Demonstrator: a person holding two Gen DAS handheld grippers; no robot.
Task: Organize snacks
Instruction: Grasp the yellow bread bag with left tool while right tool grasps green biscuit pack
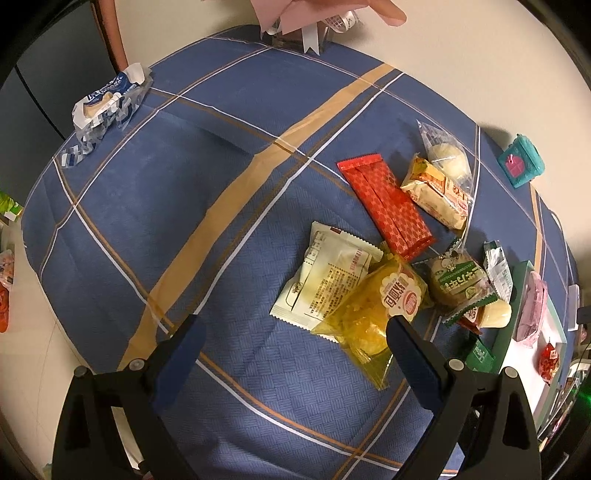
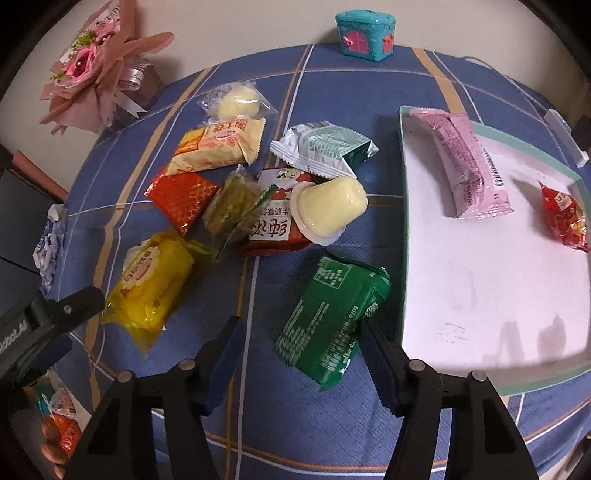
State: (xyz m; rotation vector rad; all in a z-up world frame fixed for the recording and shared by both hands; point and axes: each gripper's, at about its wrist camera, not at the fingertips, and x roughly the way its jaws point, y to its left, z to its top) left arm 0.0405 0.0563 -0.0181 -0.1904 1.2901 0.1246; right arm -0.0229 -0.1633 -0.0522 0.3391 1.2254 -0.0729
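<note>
Right gripper (image 2: 299, 332) spread wide, empty, hovering over green packet (image 2: 332, 317) lying beside tray's left wall (image 2: 403, 221). Left gripper (image 1: 291, 332) also wide, empty, above yellow packet (image 1: 369, 314). Glossy, crinkled wrappers heaped mid-tabletop: red packet (image 2: 181, 199), white-green sachet (image 2: 325, 147), pudding cup (image 2: 328, 206) atop a red-white pack (image 2: 273, 229). Pink bar (image 2: 461, 158) and small red packet (image 2: 565, 214) inside tray. Teal toy box (image 2: 365, 33) at far edge.

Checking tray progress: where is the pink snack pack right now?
In the right wrist view, the pink pack lies inside the tray at its far left corner, apart from the small red packet to its right.
</note>
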